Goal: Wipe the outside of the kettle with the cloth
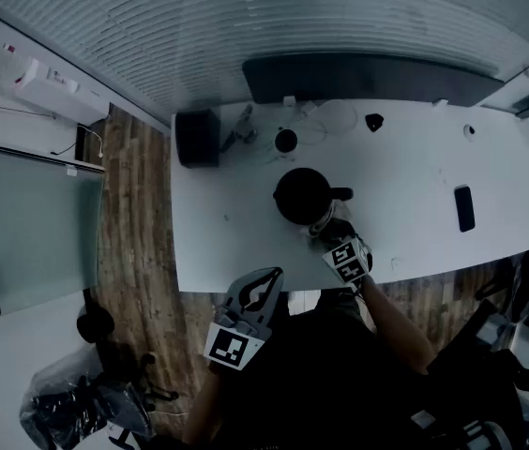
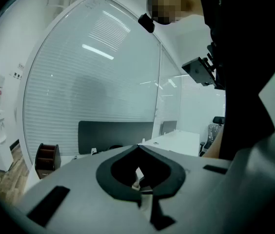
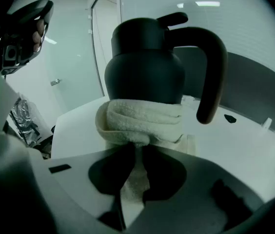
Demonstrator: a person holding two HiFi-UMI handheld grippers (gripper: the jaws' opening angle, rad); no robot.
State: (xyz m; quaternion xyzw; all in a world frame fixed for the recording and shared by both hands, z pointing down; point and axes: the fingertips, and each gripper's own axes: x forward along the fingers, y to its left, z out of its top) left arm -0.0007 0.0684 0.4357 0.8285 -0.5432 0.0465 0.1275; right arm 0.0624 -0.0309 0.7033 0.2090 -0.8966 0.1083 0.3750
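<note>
R tongs [image 3: 138,147] clamped on cloth [image 3: 140,121], wad pressed vs kettle [image 3: 145,57] belly just ahead of tips; handle [image 3: 215,67] to their right. L tongs [image 2: 138,147] closed, empty, well clear of kettle. Cloth soft, grippy. Kettle prob. rigid, slick, may slide, so steady it by handle.

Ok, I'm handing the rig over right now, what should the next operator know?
Left gripper: shut, empty, held at the table's near edge, clear of the kettle.
Right gripper: shut on the cloth, bunched against the kettle's lower body.
The kettle stands upright on the table, lid on.
Done: cloth is on the kettle. Left: wipe round the outside; how much is wiped already doesn't show.
</note>
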